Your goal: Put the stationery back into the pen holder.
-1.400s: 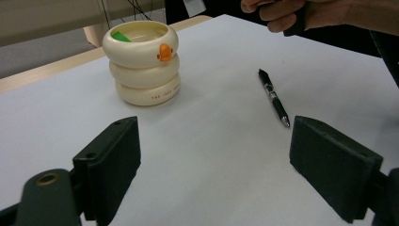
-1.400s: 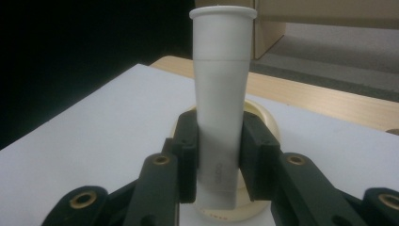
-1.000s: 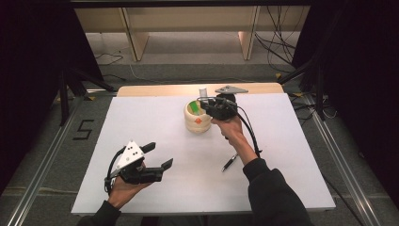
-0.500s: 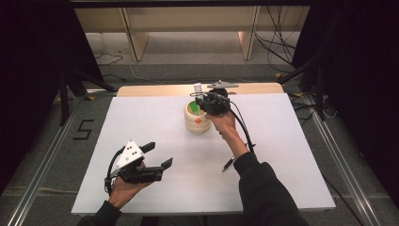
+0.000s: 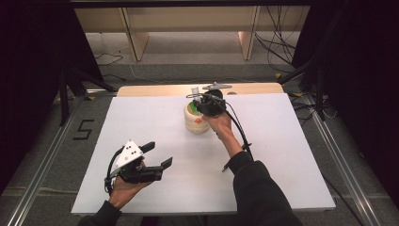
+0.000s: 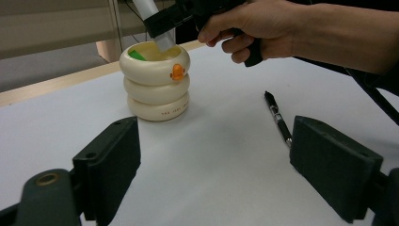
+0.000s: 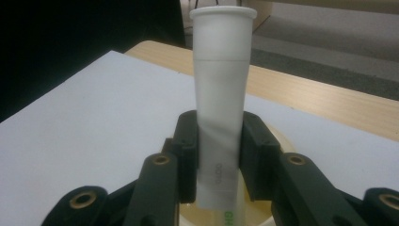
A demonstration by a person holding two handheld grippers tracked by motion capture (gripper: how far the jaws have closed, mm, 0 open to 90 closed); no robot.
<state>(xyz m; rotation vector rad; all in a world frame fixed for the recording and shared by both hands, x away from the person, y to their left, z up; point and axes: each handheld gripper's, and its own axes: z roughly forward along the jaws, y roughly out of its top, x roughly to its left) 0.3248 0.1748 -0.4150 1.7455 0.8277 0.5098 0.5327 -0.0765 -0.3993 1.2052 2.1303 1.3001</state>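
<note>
White tube (image 7: 221, 94): a slim plastic cylinder with a flanged cap end, pinched in the right gripper (image 7: 220, 155) over the mouth of the cream holder (image 7: 273, 141). High view: the holder (image 5: 196, 117), a stack of three rounded cream rings, stands at the far middle of the white table (image 5: 282, 155); the right gripper (image 5: 203, 101) sits right over its far-right rim with the tube's pale top (image 5: 194, 90) poking up beyond it. The left gripper (image 5: 157, 155) rests near-left on the table, well apart from the holder, jaws spread, nothing between them. A black pen (image 5: 235, 157) lies on the table to the right of the holder, close beside the right forearm. Left gripper view: both black jaws stand wide apart, empty. Beyond them the holder (image 6: 155, 84), with an orange duck-bill knob on the front of its top ring. The tube's lower end (image 6: 162, 40) dips into the open top, and something green (image 6: 136, 55) already sits inside at the left wall; the rest of the contents can't be made out. The pen (image 6: 277, 117) lies on the table to its right. Right gripper view: pads clamp the tube at its lower part, tube slightly tilted, printed lettering at the bottom. Judgement: the tube is light, stiff and smooth, so it could slip or pivot under a pinch. A grip low on the body, as here, leaves the capped end free. The holder looks light too and could tip if its rim gets nudged.
</note>
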